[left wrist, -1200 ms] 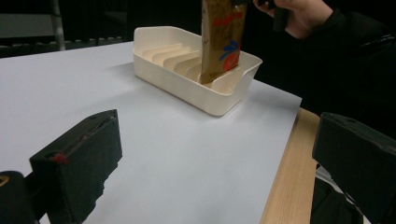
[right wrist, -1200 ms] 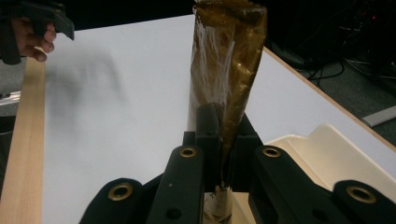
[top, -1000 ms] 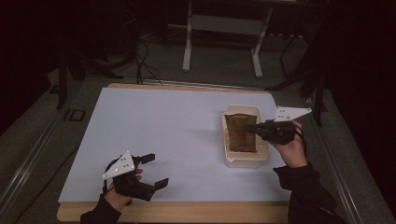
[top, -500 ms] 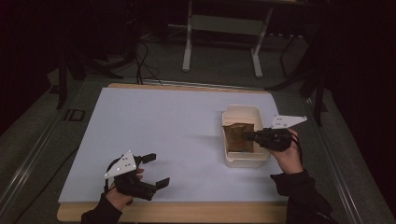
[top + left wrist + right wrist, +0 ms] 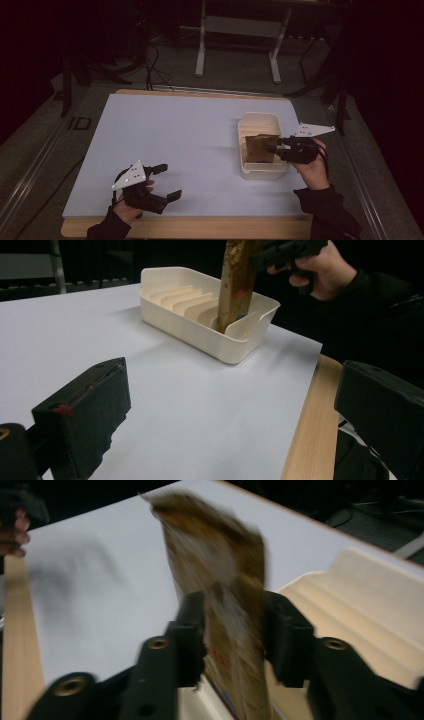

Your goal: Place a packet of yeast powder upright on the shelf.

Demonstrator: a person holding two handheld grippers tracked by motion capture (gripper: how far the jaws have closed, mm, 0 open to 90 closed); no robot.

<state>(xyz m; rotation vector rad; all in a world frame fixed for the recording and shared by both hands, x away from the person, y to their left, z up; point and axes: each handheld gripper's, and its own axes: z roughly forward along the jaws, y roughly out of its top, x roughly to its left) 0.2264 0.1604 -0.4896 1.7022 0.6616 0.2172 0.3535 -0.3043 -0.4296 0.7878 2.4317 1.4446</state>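
White paper covers the bench (image 5: 200,145), with a strip of pale wood showing along its near edge. At the left, close to that edge, the left gripper (image 5: 165,182) rests in the person's hand, its fingers (image 5: 82,412) spread wide with nothing between them, well apart from the rest of the work.

Further right stands a cream plastic rack tray (image 5: 250,125), a slotted dish-rack kind of tub with ribbed dividers inside. A flat brown packet (image 5: 260,147) stands upright on its edge in the near end of the tray, lodged between the dividers and leaning slightly. Red markings sit low on its face, but the print is too blurred and small to read; no brand or lettering can be made out anywhere.

At the far right, the right gripper (image 5: 276,146) reaches in over the tray's right wall. Its fingers (image 5: 187,630) have just been opening, and the packet stands between them. In the right gripper view a narrow gap shows on each side of the packet, so the pads flank it without pressing, though the blur leaves the left side less certain. The packet rises well above the fingertips.
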